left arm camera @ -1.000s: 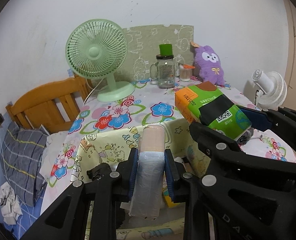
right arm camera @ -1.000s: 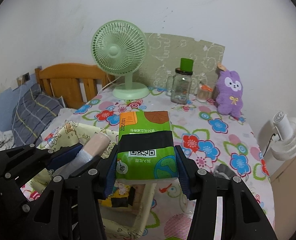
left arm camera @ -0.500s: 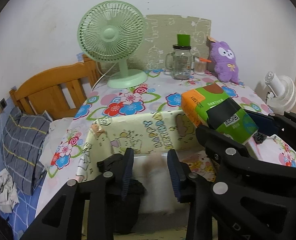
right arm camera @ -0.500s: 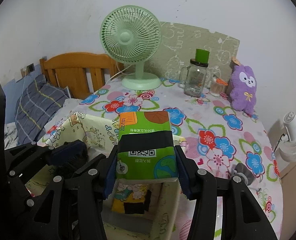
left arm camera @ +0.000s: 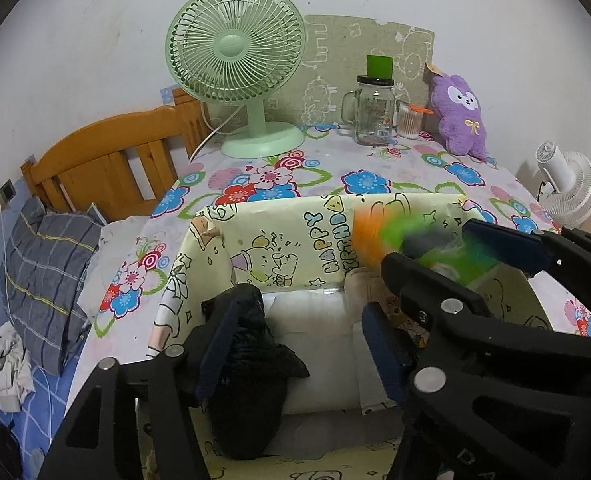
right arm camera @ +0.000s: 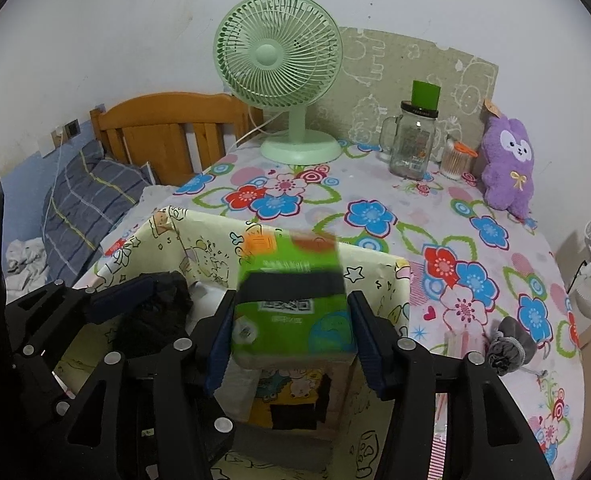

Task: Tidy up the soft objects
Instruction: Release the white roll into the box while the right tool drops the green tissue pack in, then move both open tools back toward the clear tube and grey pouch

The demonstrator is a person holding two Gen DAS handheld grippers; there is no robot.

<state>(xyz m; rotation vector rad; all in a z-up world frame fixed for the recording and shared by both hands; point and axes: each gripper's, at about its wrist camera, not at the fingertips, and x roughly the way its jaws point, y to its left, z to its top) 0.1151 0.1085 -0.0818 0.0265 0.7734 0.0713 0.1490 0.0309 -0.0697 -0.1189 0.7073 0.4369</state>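
Observation:
A yellow cartoon-print box (left arm camera: 295, 232) stands open on the floral table; it also shows in the right wrist view (right arm camera: 375, 272). My left gripper (left arm camera: 295, 344) is open above its inside, with nothing between the pads. A pale roll (left arm camera: 363, 284) and a black bag (left arm camera: 251, 344) lie inside. My right gripper (right arm camera: 291, 340) has its jaws spread beside a green tissue pack (right arm camera: 293, 304), which is blurred over the box. The pack also shows as a blur in the left wrist view (left arm camera: 411, 236).
A green desk fan (right arm camera: 279, 80), a glass jar (right arm camera: 411, 140), a cotton swab pot (right arm camera: 455, 160) and a purple plush (right arm camera: 509, 164) stand at the table's back. A grey pouch (right arm camera: 505, 344) lies at right. A bed headboard (left arm camera: 107, 168) is left. A white fan (left arm camera: 571, 188) is right.
The left gripper let go of the pale roll, which now lies in the box, and opened wider. The right gripper moved down over the box and opened; the tissue pack is blurred and dropping.

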